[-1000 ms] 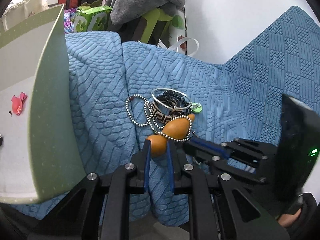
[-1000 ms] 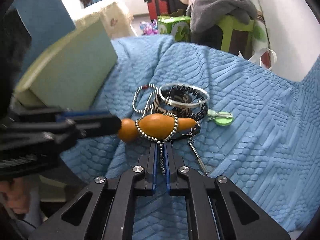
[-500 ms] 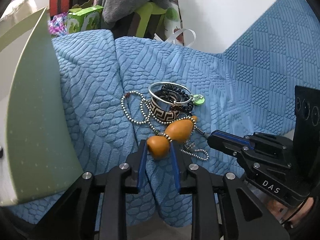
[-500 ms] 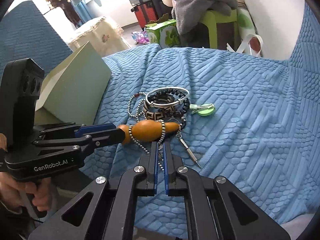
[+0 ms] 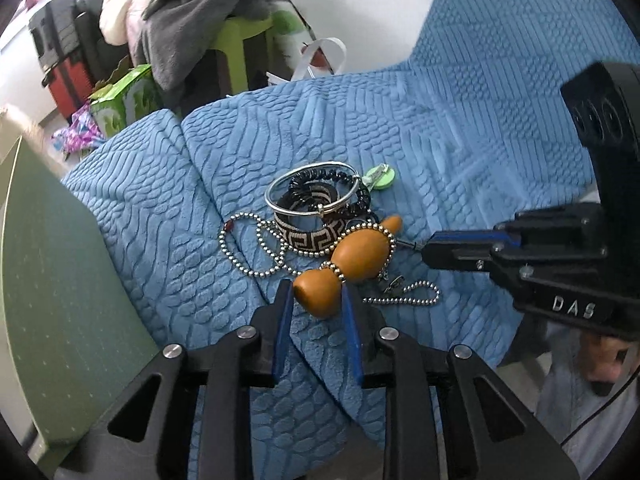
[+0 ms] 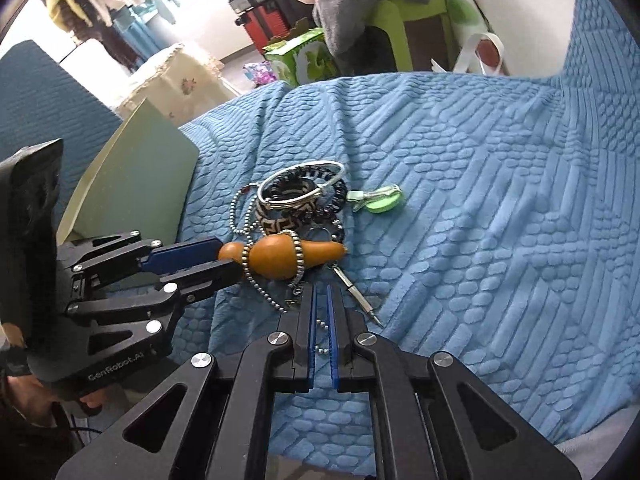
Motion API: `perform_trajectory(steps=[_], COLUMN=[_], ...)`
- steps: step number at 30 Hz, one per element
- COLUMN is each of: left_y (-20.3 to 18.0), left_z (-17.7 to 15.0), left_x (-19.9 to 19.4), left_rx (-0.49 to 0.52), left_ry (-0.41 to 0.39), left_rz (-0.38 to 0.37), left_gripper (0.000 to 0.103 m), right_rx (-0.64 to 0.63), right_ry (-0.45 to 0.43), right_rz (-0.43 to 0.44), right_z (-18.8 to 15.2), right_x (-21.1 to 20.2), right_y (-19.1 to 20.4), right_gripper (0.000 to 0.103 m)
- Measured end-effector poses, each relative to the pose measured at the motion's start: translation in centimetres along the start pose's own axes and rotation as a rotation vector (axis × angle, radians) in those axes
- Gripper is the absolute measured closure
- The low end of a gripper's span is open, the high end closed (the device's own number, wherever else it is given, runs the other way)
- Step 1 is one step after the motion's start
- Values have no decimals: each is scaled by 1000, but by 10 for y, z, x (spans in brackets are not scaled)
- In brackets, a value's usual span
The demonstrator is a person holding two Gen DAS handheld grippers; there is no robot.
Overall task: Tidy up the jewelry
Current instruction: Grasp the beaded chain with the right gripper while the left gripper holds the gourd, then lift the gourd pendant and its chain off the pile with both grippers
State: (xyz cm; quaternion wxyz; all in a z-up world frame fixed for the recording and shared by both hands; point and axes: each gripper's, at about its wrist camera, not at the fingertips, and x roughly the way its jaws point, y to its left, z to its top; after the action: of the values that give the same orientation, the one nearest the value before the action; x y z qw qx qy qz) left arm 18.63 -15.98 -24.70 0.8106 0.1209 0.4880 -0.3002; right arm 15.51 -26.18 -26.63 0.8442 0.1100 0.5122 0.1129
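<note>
Black left claw (image 5: 316, 300) with blue pads, silver screws.

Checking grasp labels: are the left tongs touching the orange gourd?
Touching. The left wrist view shows the left tongs with both blue fingers pressed against the orange gourd bulb.

Surface: blue textured blanket (image 5: 460, 128), quilted in scale and block patterns, covering the whole foreground.
Wall: plain white wall (image 5: 372, 4) behind the blanket.
Stool: lime-green stool (image 6: 412, 12) against the wall, grey clothes (image 5: 200, 20) heaped on top.
Floor clutter: green carton (image 6: 304, 60), red and black suitcase (image 6: 260, 20).
Side furniture: cream embroidered cover (image 6: 176, 84) over a low piece.
Light: bright, even daylight.
</note>
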Motion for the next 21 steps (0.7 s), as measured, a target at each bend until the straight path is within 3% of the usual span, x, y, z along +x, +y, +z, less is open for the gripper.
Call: perform_trajectory(steps=[9,21], left_y=[-4,-2], left_z=[3,-6], left_x=[6,3], left_rx=[69,-18], left_ry=[4,14], left_rz=[-13,-52], left_gripper=[72,75], right_rx=[11,11], right_ry=[5,9], right_rz=[6,19], right_z=[0,1], right_x=[-1,1], right_y=[-4,-4], right_gripper=[98,98])
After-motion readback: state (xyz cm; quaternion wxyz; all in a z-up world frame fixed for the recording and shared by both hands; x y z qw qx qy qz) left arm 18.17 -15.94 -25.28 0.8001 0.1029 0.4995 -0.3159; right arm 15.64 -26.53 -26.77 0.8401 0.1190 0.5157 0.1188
